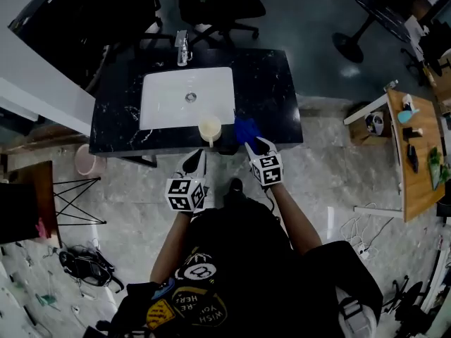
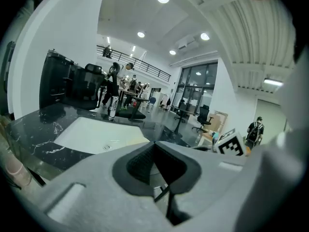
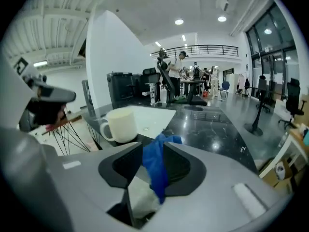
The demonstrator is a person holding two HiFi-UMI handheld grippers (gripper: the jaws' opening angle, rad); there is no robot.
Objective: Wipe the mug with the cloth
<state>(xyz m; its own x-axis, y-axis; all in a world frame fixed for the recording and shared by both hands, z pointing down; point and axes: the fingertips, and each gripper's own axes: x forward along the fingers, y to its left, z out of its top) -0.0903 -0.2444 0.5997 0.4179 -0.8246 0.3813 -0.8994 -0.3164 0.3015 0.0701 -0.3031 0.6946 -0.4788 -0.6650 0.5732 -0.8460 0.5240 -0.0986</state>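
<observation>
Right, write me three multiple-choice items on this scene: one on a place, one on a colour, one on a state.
1. Where does the mug stand?
A on the floor
B on the black counter, beside the white basin
C on a chair

2. What colour is the cloth?
A red
B white
C blue

3. How is the left gripper?
A shut and empty
B shut on the mug
C shut on the cloth

Key:
1 B: its base sits on dark stone in the right gripper view.
2 C: blue folds show between the jaws of the right gripper.
3 A: its jaws meet with nothing between them.
</observation>
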